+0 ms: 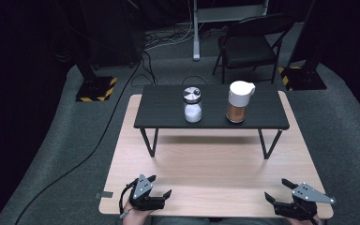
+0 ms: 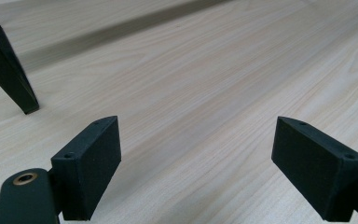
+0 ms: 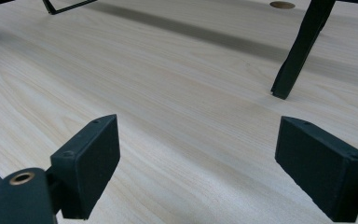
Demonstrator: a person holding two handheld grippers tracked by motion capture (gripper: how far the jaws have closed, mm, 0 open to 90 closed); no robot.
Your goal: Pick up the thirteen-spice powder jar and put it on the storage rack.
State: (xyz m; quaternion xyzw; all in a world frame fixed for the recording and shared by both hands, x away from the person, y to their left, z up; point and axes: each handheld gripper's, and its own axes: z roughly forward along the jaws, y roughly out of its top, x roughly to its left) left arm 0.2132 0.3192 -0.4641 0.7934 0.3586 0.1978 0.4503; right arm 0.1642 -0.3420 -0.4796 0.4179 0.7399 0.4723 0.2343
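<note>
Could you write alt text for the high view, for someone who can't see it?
Two open handheld grippers, left gripper and right gripper, rest at the near edge of a pale wooden table. Beyond them, a small black stand carries a white-filled shaker and a brown-filled jar.

The high view looks forward and down from above the near edge of the pale wooden table. Both gripper views sit low and close over that tabletop, facing the small black raised shelf's legs.
</note>
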